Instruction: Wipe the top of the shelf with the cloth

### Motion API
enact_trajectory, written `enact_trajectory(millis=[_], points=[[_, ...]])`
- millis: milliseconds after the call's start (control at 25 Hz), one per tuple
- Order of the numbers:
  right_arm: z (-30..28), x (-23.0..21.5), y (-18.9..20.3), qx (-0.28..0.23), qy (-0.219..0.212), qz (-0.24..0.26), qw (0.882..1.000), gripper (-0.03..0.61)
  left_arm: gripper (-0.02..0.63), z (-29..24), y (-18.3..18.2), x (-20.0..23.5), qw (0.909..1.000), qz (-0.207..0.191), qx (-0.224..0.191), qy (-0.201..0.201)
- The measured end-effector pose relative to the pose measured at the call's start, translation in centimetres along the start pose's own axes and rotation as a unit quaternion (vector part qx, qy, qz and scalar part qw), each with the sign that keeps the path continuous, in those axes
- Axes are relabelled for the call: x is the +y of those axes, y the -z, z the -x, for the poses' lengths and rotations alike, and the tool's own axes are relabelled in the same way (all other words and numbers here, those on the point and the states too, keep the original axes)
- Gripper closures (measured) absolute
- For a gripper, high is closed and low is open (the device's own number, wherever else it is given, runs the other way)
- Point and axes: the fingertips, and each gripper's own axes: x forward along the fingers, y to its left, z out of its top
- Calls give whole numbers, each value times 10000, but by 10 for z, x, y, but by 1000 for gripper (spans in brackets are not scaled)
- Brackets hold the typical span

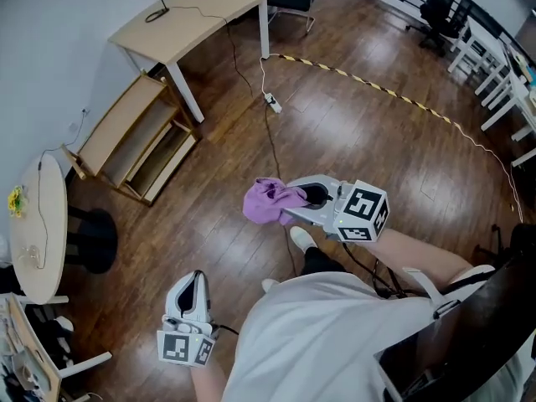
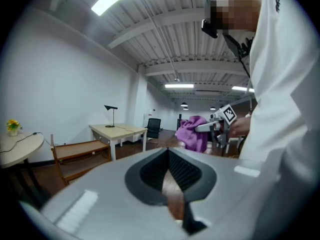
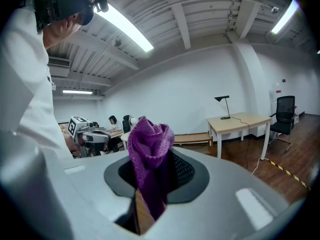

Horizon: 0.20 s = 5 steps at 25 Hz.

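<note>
Your left gripper [image 1: 195,280] sits low in the left half of the head view, by your side over the dark wooden floor [image 1: 352,132]. Its own view shows the jaws brought together at the tips with nothing between them. At the far left edge is a round pale tabletop [image 1: 38,224]. Toward the upper left, against the white wall, stands the low wooden shelf [image 1: 126,128], its long top board bare. It lies well apart from both of your grippers. Just right of it, at the top of the frame, is a light wooden desk [image 1: 193,15] carrying a black desk lamp [image 1: 157,14].

Near the middle of the frame, the purple knitted cloth [image 1: 272,199] hangs bunched in the air above the floor, not touching the shelf. Your right gripper [image 1: 295,203] comes just to the right of it, and its jaws are clamped on the cloth. In the right gripper view the fabric stands up out of the closed jaws in a crumpled fold, with the shelf in the distance behind it.
</note>
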Motion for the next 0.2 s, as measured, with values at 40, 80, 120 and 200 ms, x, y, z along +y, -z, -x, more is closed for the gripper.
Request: enact_trajectory(millis=[40,80,120,200], points=[[2,3,2,21,3,-4,10000,486,593,2,1,-3,10000,-5,-9,3],[4,5,4,29,5,-7,10000,486,592,5,1,-5,10000,-15,-17,7],[5,7,6,28,8,-11,10000,486,593,7,2,-8,10000,-26,-24,15],[9,11,10,18,20,-21,10000,486,593,10,3,-14,10000,-47,-31,38]])
